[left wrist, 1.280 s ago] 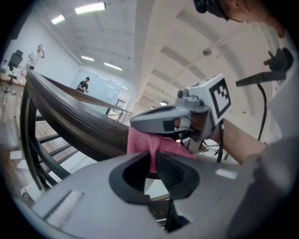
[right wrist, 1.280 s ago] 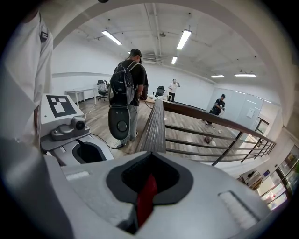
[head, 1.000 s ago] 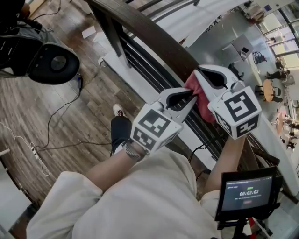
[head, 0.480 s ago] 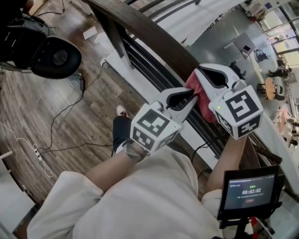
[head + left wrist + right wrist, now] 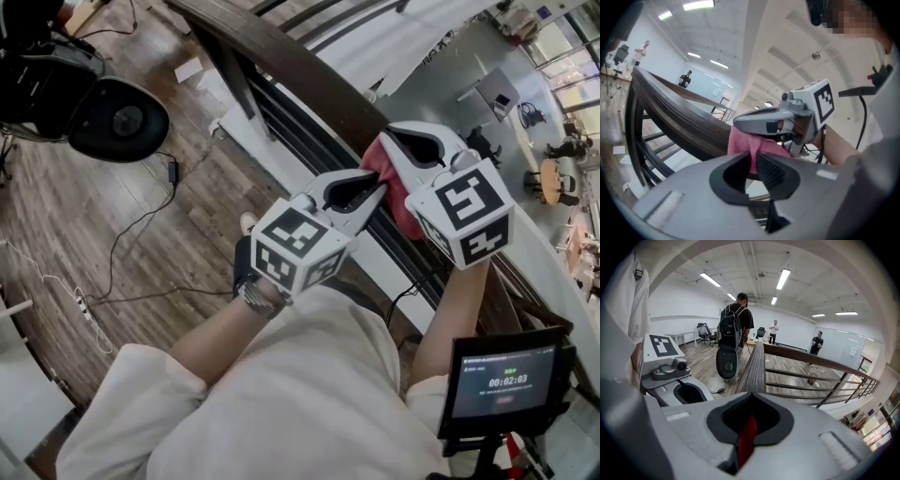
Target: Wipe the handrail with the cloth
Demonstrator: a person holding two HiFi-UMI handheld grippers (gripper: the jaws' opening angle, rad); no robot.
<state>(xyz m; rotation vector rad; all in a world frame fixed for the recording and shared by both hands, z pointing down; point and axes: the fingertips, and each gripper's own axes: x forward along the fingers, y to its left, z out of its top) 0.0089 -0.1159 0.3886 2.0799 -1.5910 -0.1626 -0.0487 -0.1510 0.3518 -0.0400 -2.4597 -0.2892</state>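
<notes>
Holding the cloth [image 5: 401,208] with both tools, right at the handrail [image 5: 300,70].

Left tool [image 5: 375,195]: jaws closed on a fold of the pink fabric. The left gripper view shows the cloth running down between the ribbed pads, with only a narrow slot between them. It points almost level, across the rail.

Right tool [image 5: 392,141]: jaws fully together, with a thin red strip of the cloth pinched in the seam. It is angled down along the rail's length. In the right gripper view the rail's top face runs straight away from its nose.

Cloth location: bunched on the top edge of the handrail between the two tool tips, which sit just beside each other. The rest of the cloth hangs over the rail's side under the right tool. It is touching the dark wood. I can't tell how much of it lies flat.

Handrail: dark wooden top with black metal bars under it, running diagonally through the head view.

Surroundings:
- Wooden floor [image 5: 56,206] on the near side, with a round black unit [image 5: 120,120] standing on it well away from the rail.
- Small screen [image 5: 504,382] with a timer readout at the lower right, by the right arm.
- Person with a backpack [image 5: 735,319] standing beside the rail farther along.
</notes>
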